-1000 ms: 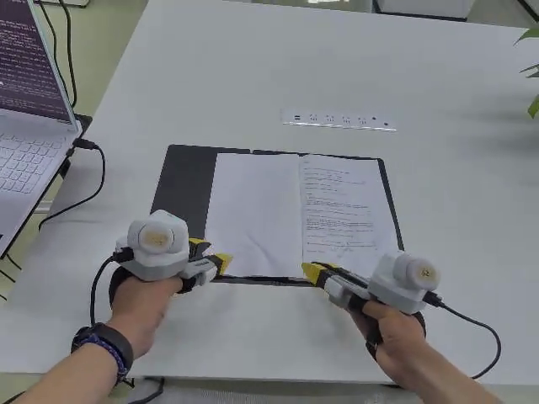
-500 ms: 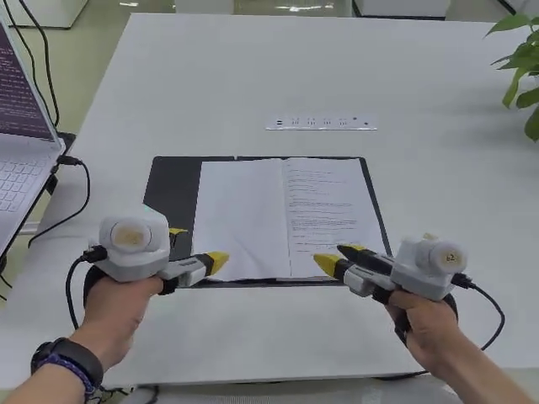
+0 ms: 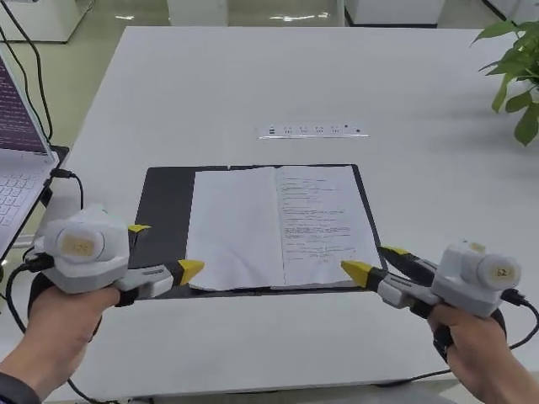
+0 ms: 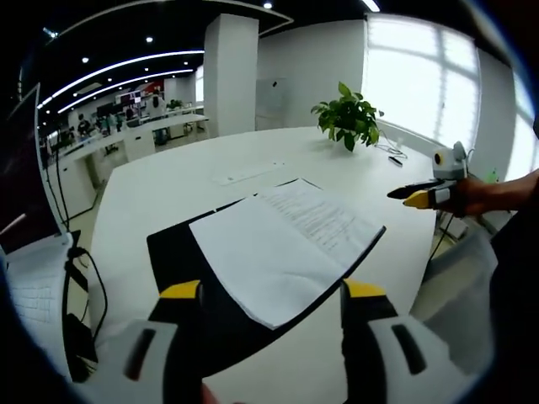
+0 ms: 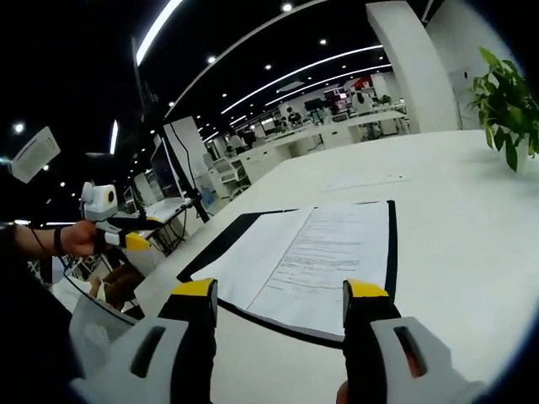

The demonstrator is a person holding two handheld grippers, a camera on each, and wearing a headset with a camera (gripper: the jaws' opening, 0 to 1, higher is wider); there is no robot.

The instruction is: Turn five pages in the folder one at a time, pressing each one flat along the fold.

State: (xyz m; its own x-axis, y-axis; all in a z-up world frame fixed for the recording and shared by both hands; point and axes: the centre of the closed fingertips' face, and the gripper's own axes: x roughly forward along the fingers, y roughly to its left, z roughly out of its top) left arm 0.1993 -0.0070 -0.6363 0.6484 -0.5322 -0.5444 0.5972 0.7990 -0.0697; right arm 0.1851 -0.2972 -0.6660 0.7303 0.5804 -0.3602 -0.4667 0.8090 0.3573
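The black folder (image 3: 164, 215) lies open on the white table, a blank white page (image 3: 232, 227) on the left and a printed page (image 3: 324, 223) on the right. My left gripper (image 3: 164, 249) hovers open by the folder's near left corner, nothing between its fingers. My right gripper (image 3: 373, 262) is open at the near right corner, just off the printed page. In the left gripper view the folder (image 4: 278, 244) lies beyond my open left gripper (image 4: 271, 295), with the right gripper (image 4: 421, 195) far off. The right gripper view has my open right gripper (image 5: 280, 290) before the folder (image 5: 312, 252).
An open laptop (image 3: 13, 160) sits at the left table edge with a black cable (image 3: 66, 178) plugged in. A recessed power strip (image 3: 312, 131) lies behind the folder. A green plant (image 3: 518, 71) stands at the far right. Bare table surrounds the folder.
Both grippers have drawn apart from the folder's near edge, the left one leftward and the right one rightward. The head camera has shifted too.
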